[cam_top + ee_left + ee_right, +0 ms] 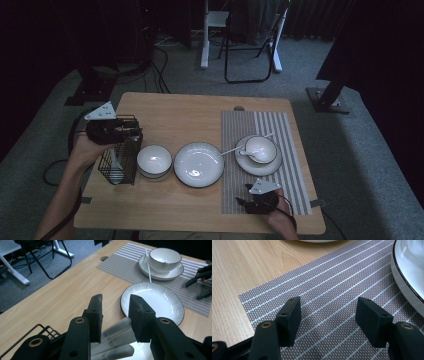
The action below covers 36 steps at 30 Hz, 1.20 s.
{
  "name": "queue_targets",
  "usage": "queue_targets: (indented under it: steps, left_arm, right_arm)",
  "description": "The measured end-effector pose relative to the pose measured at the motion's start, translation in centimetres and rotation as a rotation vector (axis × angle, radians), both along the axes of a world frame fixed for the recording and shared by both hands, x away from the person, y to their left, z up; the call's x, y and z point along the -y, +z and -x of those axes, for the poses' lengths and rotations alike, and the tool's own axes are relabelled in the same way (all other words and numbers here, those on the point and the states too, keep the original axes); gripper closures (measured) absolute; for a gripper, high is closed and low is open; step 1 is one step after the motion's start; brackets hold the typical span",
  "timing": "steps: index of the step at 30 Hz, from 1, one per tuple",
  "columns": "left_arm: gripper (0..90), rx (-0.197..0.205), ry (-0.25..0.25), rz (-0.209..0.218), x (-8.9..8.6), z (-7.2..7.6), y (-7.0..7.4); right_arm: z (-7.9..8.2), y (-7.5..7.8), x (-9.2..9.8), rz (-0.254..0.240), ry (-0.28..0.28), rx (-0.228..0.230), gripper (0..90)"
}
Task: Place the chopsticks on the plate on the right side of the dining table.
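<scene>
**Left Gripper Above the Utensil Basket, Right Gripper on the Placemat**

We see the left gripper (116,312) with its jaws apart, nothing pressed between the pads. Just beneath them lie several white utensil handles (115,340), standing in the black wire basket (120,162) at the table's left edge. We cannot tell whether a pad touches a handle. In the high view this gripper (131,131) sits over the basket's top.

The right gripper (328,320) also stands with jaws apart and empty, resting low over the striped placemat (332,282) near its front corner.

Outward from the basket we find a small bowl (154,160), then a white plate (198,164), then a bowl on a saucer (260,150) with a spoon (231,150), all on the wooden table (170,112).
</scene>
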<state>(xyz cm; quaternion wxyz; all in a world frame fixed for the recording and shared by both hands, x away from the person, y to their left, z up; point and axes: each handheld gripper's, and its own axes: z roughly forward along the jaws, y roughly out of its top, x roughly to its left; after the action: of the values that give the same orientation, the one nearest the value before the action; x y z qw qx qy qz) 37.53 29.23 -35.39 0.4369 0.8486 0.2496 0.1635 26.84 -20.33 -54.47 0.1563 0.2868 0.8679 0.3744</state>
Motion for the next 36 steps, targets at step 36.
queue_targets:
  steps: [36]
  left_arm:
    - [69.3, -0.044, 0.163, -0.092, -0.2, -4.4, -2.6]
  right_arm:
    - [0.0, 0.1, 0.2, -0.005, -0.005, 0.007, 37.3]
